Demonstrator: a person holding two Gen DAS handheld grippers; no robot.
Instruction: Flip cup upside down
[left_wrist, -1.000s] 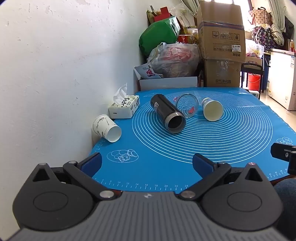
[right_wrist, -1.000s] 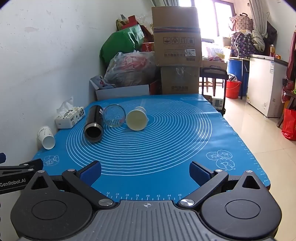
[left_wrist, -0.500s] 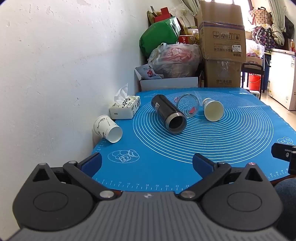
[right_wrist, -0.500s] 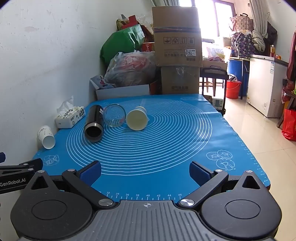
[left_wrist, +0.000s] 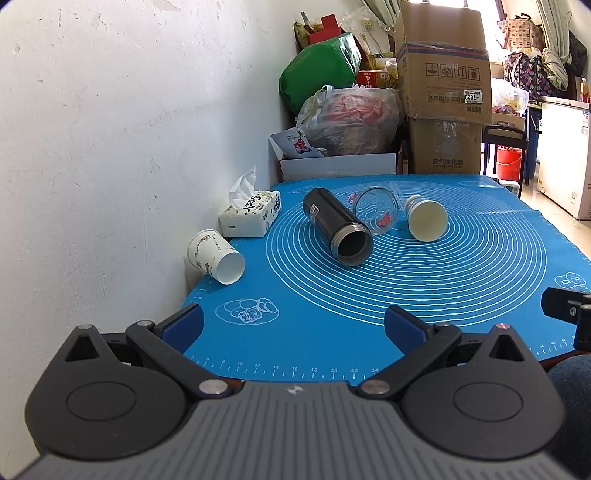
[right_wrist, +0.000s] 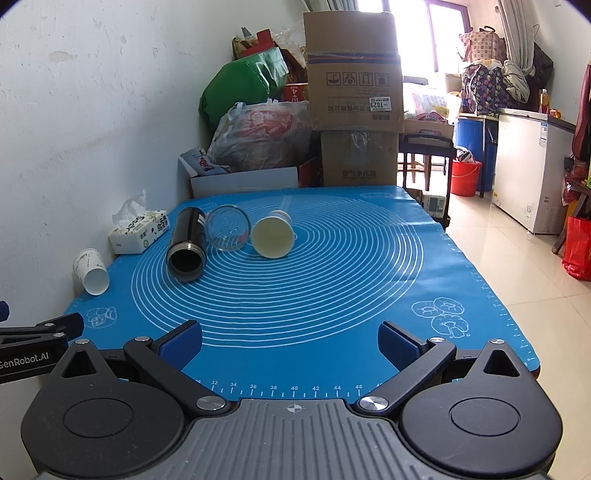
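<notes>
Several cups lie on their sides on the blue mat (left_wrist: 424, 295): a black flask (left_wrist: 338, 232) (right_wrist: 187, 249), a clear glass (left_wrist: 376, 210) (right_wrist: 227, 233), a cream paper cup (left_wrist: 425, 218) (right_wrist: 274, 233) and a white printed paper cup (left_wrist: 216, 252) (right_wrist: 90, 272) by the wall. Their mouths face the cameras. My left gripper (left_wrist: 293, 325) is open and empty over the mat's near left edge. My right gripper (right_wrist: 290, 341) is open and empty over the near edge, further right. Both are well short of the cups.
A tissue box (left_wrist: 251, 218) sits by the white wall (left_wrist: 110, 129) on the left. Cardboard boxes (right_wrist: 354, 96), bags and a white box (right_wrist: 243, 181) crowd the far end. The table drops off to tiled floor (right_wrist: 517, 258) on the right.
The left view has crept very slightly; the cups sit a touch further right in it. The right gripper has not visibly moved. Both stay open.
</notes>
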